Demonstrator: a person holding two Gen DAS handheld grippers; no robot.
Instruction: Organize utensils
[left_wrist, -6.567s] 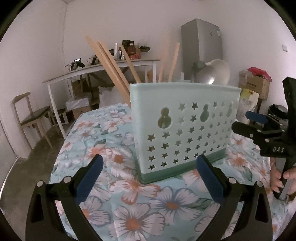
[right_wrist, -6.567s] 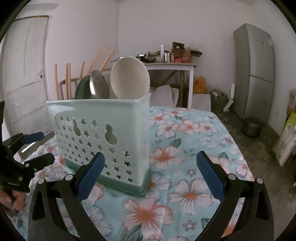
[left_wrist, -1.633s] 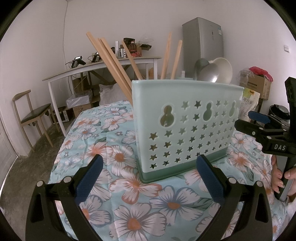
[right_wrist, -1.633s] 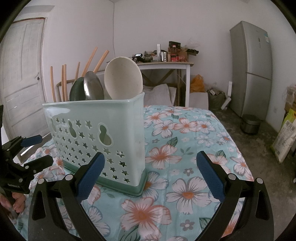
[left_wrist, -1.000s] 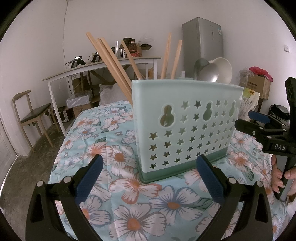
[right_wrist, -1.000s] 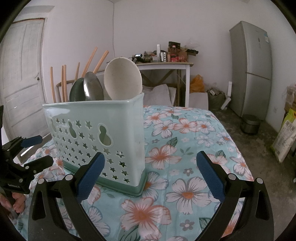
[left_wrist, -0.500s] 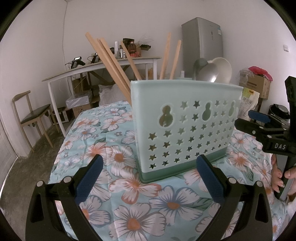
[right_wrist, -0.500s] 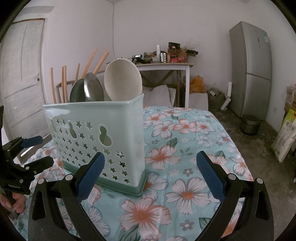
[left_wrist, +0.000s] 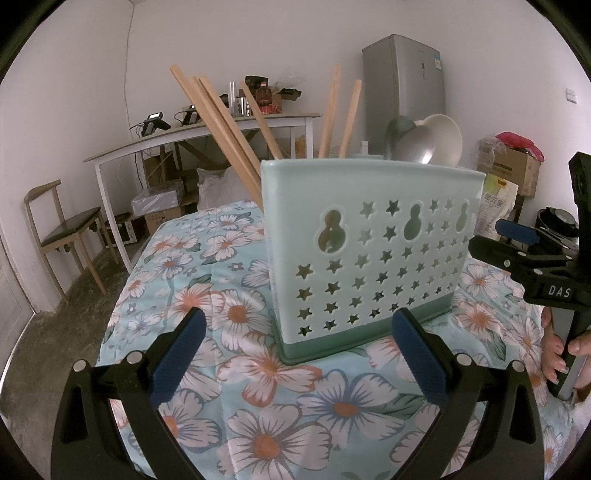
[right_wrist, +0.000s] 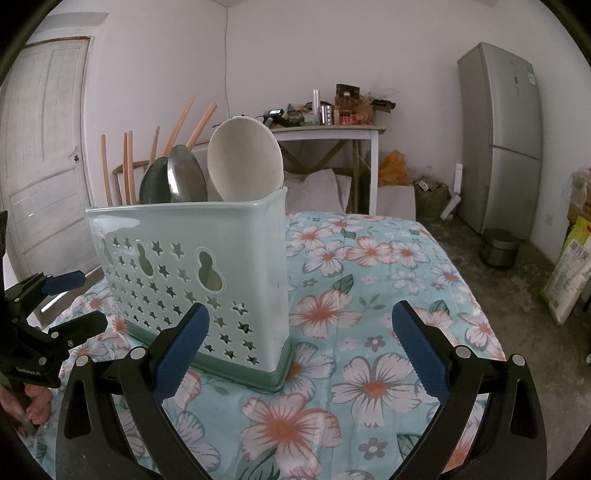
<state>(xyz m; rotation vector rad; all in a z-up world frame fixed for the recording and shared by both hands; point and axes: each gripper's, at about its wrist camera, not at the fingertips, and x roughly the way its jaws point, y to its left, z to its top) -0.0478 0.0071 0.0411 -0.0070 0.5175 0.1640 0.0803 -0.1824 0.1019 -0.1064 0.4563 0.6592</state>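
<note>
Standing upright on the flower-print cloth (left_wrist: 258, 417) of the counter, the mint caddy (left_wrist: 373, 251) with star cut-outs holds wooden chopsticks (left_wrist: 221, 122) at one end and three spoons (right_wrist: 221, 170) at the other. The left gripper (left_wrist: 295, 354) and right gripper (right_wrist: 301, 349) sit near it, jaws spread and empty. White letters "DAS" (left_wrist: 559, 291) show on the right gripper's body.

White "DAS" on the black right gripper (left_wrist: 517, 254) body, left wrist view.
</note>
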